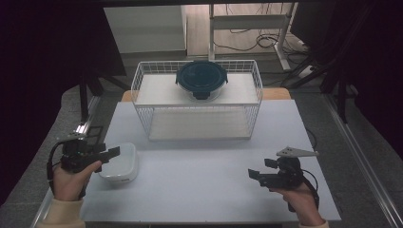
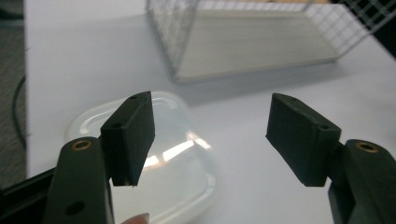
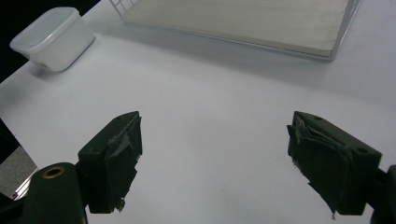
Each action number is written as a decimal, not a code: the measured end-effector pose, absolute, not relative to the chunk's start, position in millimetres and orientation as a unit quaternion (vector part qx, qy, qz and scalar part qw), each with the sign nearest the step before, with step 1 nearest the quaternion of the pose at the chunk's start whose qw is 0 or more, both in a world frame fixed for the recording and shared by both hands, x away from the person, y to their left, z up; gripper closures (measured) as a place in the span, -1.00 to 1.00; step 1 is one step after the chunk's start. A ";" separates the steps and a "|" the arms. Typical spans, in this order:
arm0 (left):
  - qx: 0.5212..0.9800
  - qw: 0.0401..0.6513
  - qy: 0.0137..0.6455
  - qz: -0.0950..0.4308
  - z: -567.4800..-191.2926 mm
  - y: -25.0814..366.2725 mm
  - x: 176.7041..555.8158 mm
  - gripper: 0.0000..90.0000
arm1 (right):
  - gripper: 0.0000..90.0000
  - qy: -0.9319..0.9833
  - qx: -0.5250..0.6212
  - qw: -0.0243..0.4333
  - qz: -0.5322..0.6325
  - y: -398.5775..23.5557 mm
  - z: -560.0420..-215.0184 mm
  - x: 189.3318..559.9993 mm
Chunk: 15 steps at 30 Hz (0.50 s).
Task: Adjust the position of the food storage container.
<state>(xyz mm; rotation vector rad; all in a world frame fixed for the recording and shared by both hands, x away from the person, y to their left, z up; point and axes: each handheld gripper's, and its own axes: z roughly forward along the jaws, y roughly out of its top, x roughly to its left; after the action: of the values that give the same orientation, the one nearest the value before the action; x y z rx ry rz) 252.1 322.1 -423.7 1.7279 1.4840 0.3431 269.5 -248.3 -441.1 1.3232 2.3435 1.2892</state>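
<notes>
White plastic container (image 1: pixel 119 164): judged light, smooth, slippery; best gripped across rim. Left tool (image 1: pixel 110 153) held released above it; right tool (image 1: pixel 259 173) released, idle.

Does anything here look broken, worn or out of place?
Yes: the black padding on the right gripper looks torn and frayed along its jaws' edges. The white lidded container and the round dark-lidded container on the wire rack sit upright and look intact.

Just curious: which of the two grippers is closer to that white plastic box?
Left. The left gripper is right over the white box, jaws open; the right gripper sits far across the table.
</notes>
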 end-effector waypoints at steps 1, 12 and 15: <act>0.687 0.402 0.591 0.134 -426.8 326.5 255.0 -0.24 | -0.60 0.783 0.443 0.078 0.430 -248.2 -441.9 269.7; 0.667 0.345 0.647 0.129 -464.4 368.7 265.7 0.37 | -0.60 0.785 0.449 0.076 0.420 -247.9 -447.8 271.7; 0.667 0.335 0.654 0.126 -470.9 375.5 265.6 0.58 | -0.60 0.785 0.451 0.074 0.419 -248.3 -448.6 272.1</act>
<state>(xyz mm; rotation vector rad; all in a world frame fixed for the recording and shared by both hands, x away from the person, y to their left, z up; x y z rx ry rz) 265.6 375.5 -470.9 1.7396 1.7054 0.3274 272.1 -248.3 -448.6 1.3526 2.3559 1.2569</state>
